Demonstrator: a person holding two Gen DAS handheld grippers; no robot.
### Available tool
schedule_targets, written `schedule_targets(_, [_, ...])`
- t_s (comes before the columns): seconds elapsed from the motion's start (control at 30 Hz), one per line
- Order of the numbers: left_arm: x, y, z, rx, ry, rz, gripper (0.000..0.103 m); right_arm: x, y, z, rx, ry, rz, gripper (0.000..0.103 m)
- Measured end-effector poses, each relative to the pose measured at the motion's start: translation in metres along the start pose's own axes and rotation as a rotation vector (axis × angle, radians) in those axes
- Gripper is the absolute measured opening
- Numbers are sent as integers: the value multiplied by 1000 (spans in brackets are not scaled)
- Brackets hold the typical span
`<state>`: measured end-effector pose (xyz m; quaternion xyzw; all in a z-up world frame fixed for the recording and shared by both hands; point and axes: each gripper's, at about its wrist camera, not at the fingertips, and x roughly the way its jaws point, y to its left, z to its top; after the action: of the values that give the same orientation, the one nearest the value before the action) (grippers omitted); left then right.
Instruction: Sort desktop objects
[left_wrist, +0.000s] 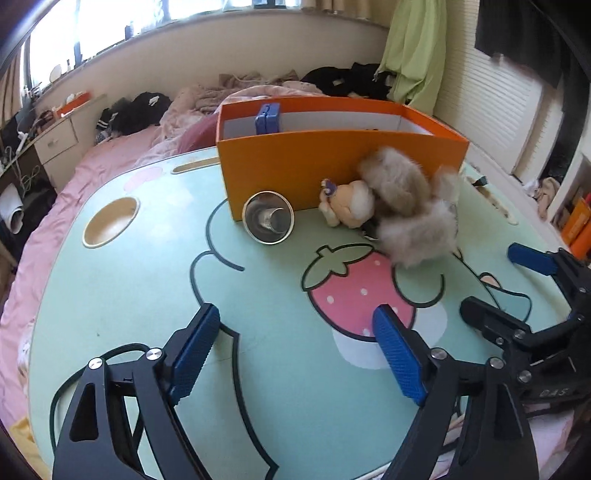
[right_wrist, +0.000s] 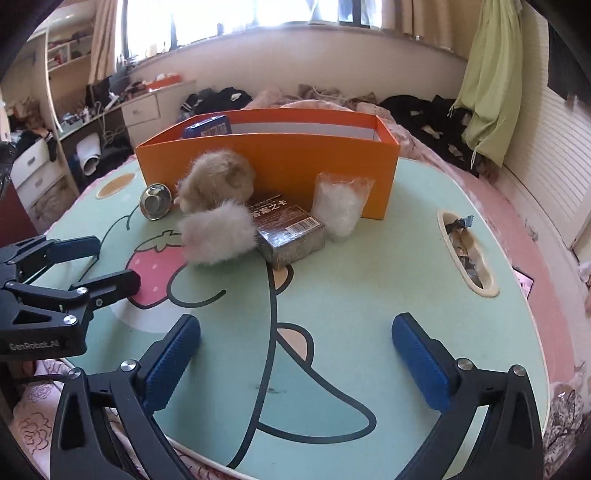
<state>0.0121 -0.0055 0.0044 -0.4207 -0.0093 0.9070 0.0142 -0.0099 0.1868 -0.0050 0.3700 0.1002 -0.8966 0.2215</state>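
With both my left gripper (left_wrist: 295, 354) and right gripper (right_wrist: 299, 363) spread wide and empty, the furry plush toy (left_wrist: 402, 206) lies ahead against the orange box (left_wrist: 332, 166), nearer my left, slightly rightward.

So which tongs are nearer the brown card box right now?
Right, probably. The right tongs sit open just short of the brown card box; the left tongs are open off to its left, past the furry plush toy.
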Motion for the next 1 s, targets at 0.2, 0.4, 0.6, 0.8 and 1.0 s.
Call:
schedule_targets(0.2, [2, -6, 0, 24, 21, -18, 103, 0, -1, -1, -1, -10, 4, 103])
schedule_targets(0.4, [0, -6, -1, 23, 20, -18, 103, -2, 3, -2, -5, -16, 7, 103])
schedule_targets(0.6, [1, -6, -1, 23, 20, -18, 103, -4, 3, -3, -10, -29, 11, 103])
schedule_targets(0.8, [0, -6, -1, 22, 20, -18, 103, -5, -2, -4, 0, -47, -1, 103])
schedule_targets(1.0, [1, -6, -1, 22, 21, -18, 103, -5, -4, -3, 7, -57, -10, 103])
